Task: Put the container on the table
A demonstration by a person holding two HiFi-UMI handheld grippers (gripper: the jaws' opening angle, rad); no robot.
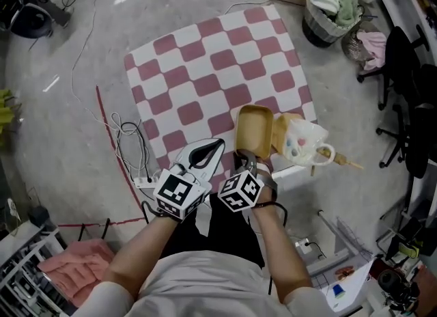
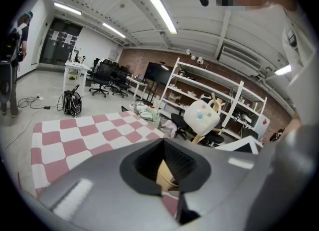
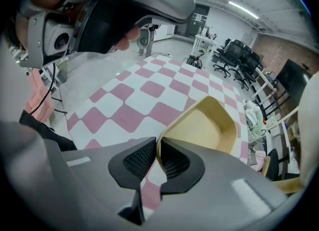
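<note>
The tan container (image 1: 254, 131) is an open shallow tub held over the near right corner of the table (image 1: 205, 70), which has a pink and white checked cloth. My right gripper (image 1: 247, 162) is shut on the tub's near rim. In the right gripper view the rim sits between the two pads, and the container (image 3: 207, 128) hangs above the checked table (image 3: 149, 88). My left gripper (image 1: 207, 153) is open and holds nothing, just left of the container over the table's near edge. In the left gripper view a sliver of the container (image 2: 164, 173) shows between the spread jaws.
A white pouch with coloured dots (image 1: 304, 141) hangs on a wooden stand right of the container. Cables (image 1: 130, 148) and a power strip (image 1: 143, 181) lie on the floor at the table's left. A laundry basket (image 1: 331, 8) and office chairs (image 1: 410, 104) stand at the right.
</note>
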